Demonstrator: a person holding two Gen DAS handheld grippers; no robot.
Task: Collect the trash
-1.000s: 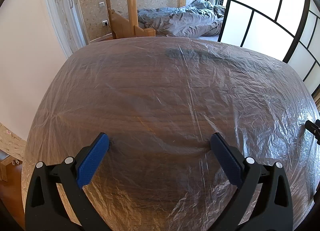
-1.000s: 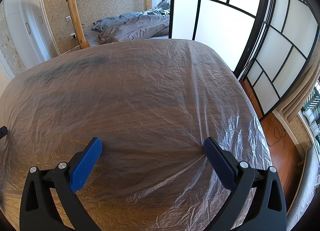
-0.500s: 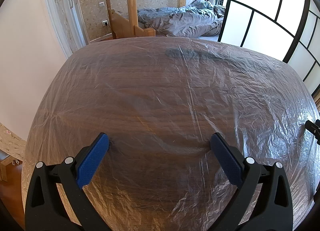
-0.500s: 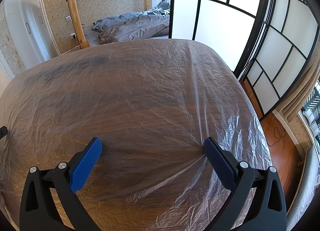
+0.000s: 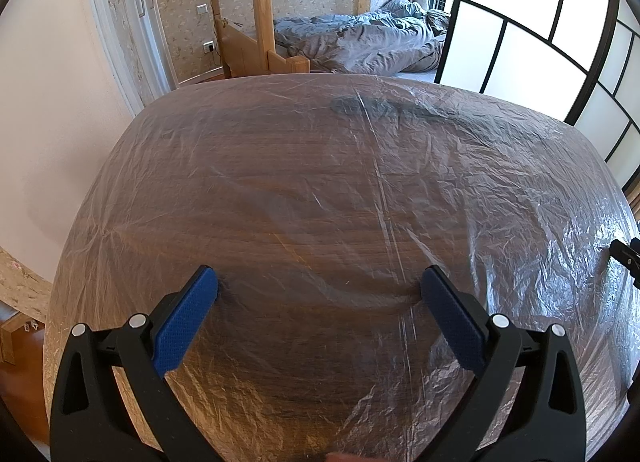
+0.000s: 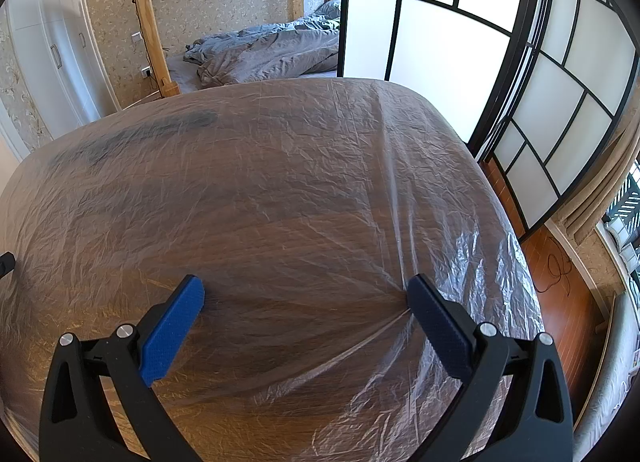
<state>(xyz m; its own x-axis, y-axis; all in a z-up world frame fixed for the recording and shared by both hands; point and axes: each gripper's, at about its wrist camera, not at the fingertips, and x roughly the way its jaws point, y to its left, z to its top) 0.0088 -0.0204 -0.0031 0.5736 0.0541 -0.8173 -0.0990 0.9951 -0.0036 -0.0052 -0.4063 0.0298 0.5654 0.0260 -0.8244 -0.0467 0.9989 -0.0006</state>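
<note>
Wide wooden table filling both views, draped edge to edge in a thin, crinkled clear plastic sheet. Beyond it, a bed with a rumpled grey duvet, and a black-framed sliding screen off to the right side. No loose scraps, wrappers or bin anywhere in sight; probably the sheet itself as the trash to gather, though that is only a reading of the scene.

Down at the near edge: left gripper spread wide, blue pads resting at or just above the film, nothing between them. Right gripper likewise spread wide and empty, creases in the plastic fanning out from its right fingertip, so likely touching there. Whether either pad actually presses into the sheet: cannot tell.

Best handled as a bunch-and-pinch. Lower both sets of fingers onto the film, drag inward to raise a fold, then close on that ridge rather than on flat plastic. Slow closing advised, since thin film slips and tears. Pull toward the near edge in stages, keeping both sides level so the far corners slide off evenly.
</note>
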